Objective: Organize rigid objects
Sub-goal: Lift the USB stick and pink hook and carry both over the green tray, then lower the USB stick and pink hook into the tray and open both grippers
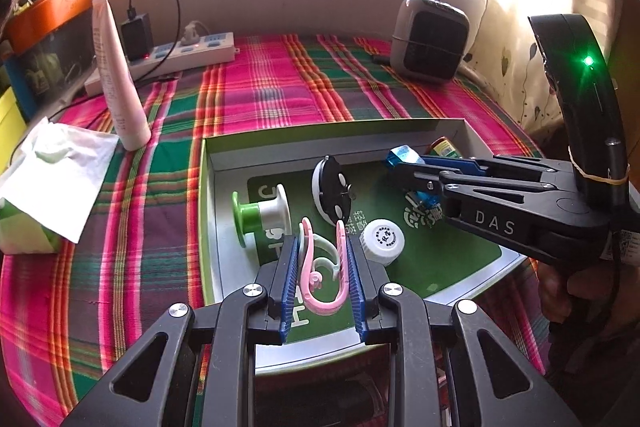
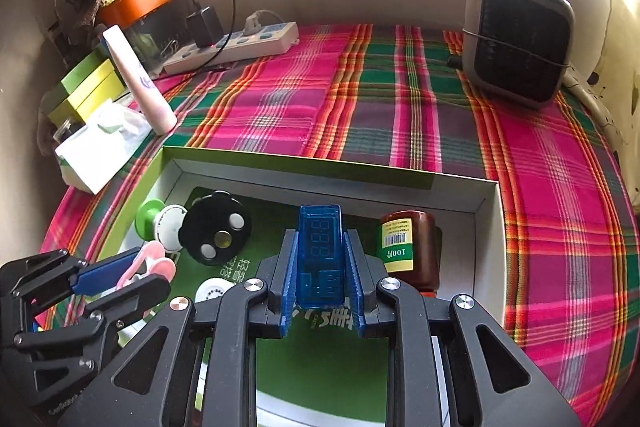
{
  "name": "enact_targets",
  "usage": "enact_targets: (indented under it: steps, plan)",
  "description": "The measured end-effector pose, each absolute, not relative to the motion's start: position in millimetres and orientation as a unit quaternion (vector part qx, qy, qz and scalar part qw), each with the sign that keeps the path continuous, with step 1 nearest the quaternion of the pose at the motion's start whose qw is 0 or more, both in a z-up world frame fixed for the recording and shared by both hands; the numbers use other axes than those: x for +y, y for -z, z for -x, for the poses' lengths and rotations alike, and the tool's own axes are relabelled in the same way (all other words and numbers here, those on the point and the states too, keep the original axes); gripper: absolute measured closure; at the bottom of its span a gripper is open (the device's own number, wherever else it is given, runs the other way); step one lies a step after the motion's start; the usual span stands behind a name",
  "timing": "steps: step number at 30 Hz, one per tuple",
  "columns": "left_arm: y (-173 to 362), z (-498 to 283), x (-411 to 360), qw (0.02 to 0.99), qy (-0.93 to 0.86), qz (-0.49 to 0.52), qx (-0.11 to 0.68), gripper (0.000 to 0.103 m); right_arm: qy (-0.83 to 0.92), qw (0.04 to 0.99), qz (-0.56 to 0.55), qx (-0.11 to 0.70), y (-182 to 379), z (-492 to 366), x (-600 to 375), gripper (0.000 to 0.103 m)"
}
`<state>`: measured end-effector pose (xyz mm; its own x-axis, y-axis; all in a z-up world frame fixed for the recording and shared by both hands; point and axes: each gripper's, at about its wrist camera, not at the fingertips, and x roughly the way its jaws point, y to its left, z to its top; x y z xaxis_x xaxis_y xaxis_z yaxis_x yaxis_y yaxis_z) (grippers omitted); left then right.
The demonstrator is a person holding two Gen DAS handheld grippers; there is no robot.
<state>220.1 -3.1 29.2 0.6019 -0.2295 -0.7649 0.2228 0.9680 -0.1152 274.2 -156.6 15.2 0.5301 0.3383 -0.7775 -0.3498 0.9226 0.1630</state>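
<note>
grippers (image 1: 323, 245) (image 2: 320, 259) over box (image 1: 336, 131): l pink clips (image 1: 320, 283), r blue meter (image 2: 320, 247).

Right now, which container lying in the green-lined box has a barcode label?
The brown bottle on its side by the box's right wall; the white round capped jar bears only a printed lid.

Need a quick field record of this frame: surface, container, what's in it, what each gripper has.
surface: plaid cloth
container: open shallow box, green printed floor
in box: green-and-white spool; black disc; white round cap; brown bottle, lying on its side
left gripper: shut on pink and white plastic hooks, over the box
right gripper: shut on blue translucent module with digit display, over the box
outside box: pink tube, tissue pack, power strip, small heater
</note>
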Motion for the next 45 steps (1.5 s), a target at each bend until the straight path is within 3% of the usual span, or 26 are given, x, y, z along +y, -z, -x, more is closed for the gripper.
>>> enact_targets:
  steps: [33,45]
  plan:
    - [-16,-230,-4,0.890,0.111,-0.003,0.441,0.080,-0.183,0.879,0.019,0.440,-7,-276,-151,0.079]
    - [-18,-224,-1,0.893,0.103,0.000,0.439,0.067,-0.183,0.885,0.014,0.428,-13,-270,-152,0.075]
